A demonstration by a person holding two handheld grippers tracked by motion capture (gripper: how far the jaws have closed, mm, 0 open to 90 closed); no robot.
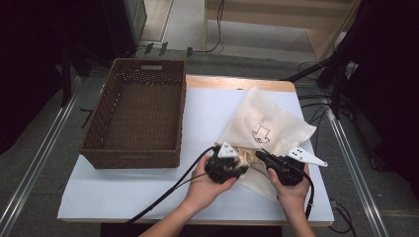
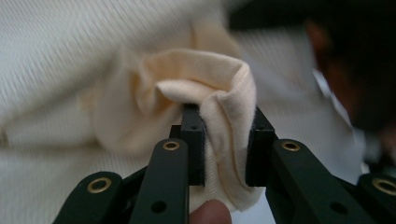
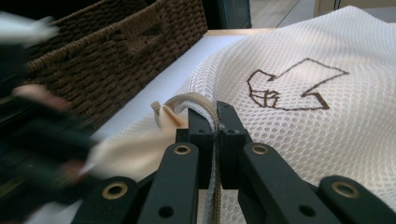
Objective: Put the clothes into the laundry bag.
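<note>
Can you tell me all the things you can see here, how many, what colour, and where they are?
mesh laundry bag: one, cream-white with a brown drawing on it, on the right half of the table, its zipped edge pinched by the right gripper.
cream cloth: one, pale cream, bunched at the bag's near edge, between the left gripper's jaws.
wicker basket: one, dark brown, on the table's left side.
table: one, white top with a wooden far edge.
cables: several, black, on the grey floor beyond the table.
left gripper: one, black, at the cloth.
right gripper: one, black, shut on the bag's edge.
hands: two, coming in from the bottom.
</note>
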